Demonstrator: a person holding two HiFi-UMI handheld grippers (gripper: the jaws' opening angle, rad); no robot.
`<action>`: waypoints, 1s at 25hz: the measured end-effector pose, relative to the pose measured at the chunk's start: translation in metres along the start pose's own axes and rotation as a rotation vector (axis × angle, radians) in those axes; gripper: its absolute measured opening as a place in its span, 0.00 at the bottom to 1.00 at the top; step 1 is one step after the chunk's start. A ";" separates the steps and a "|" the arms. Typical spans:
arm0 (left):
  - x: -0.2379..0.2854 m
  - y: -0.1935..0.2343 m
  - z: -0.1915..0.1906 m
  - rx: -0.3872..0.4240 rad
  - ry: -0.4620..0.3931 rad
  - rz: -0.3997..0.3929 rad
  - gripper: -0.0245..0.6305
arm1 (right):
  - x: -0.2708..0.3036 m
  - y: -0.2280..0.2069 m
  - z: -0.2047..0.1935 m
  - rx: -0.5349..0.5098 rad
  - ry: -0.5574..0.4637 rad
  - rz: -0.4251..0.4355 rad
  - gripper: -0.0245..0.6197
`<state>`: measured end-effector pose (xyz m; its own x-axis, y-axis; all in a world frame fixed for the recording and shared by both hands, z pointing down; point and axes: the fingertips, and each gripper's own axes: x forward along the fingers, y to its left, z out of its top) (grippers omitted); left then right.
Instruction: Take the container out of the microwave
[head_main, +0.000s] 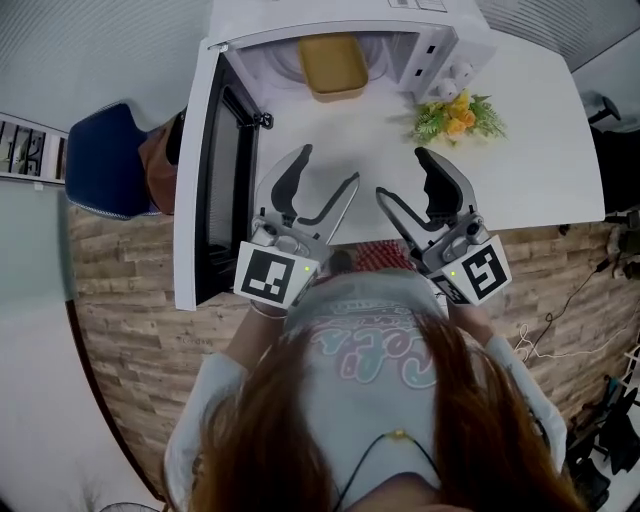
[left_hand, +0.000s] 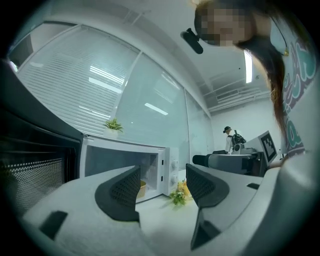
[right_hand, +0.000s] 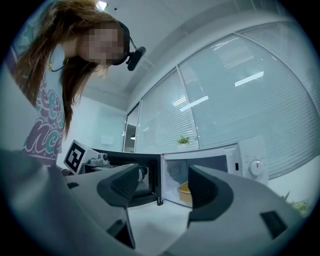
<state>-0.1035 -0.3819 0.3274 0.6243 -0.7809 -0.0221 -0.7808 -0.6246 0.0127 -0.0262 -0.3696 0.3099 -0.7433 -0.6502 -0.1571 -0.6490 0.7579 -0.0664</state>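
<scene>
L gripper (head_main: 330, 165): jaws apart, nothing betw them; held over white table (head_main: 540, 150), short of microwave (head_main: 450, 40).
R gripper (head_main: 399, 172): jaws apart, empty; beside L gripper, the two not touching.
Container (head_main: 333, 65): mustard-yellow, squarish, open top; in microwave cavity near its front, ahead of both jaw pairs, touched by neither. L gripper view: shows just past left jaw's inner edge. R gripper view: in the gap, close by right jaw's inner edge.
Door (head_main: 215, 170): swung wide open, dark window, on outer side of L gripper's jaws.
Flowers (head_main: 458, 115): small yellow/green bunch on table, ahead & to outer side of R gripper's jaws, by microwave's knob corner.
Potted plant (left_hand: 113, 125): small, atop microwave, above jaws in both gripper views.
Chair (head_main: 105, 160): blue, beyond door, well left of jaws.
Bkgd person (left_hand: 231, 137): standing far off, above right jaw in L gripper view.
</scene>
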 end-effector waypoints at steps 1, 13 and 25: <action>0.001 0.004 0.000 -0.002 0.001 0.013 0.43 | 0.003 -0.003 -0.003 0.001 0.010 0.008 0.50; 0.034 0.038 -0.012 -0.033 0.033 0.097 0.43 | 0.043 -0.048 -0.019 0.008 0.043 0.065 0.50; 0.064 0.060 -0.026 -0.041 0.050 0.126 0.43 | 0.072 -0.084 -0.044 0.019 0.094 0.091 0.50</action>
<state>-0.1101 -0.4696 0.3532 0.5228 -0.8518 0.0324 -0.8520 -0.5208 0.0535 -0.0325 -0.4819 0.3480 -0.8115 -0.5802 -0.0699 -0.5757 0.8142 -0.0750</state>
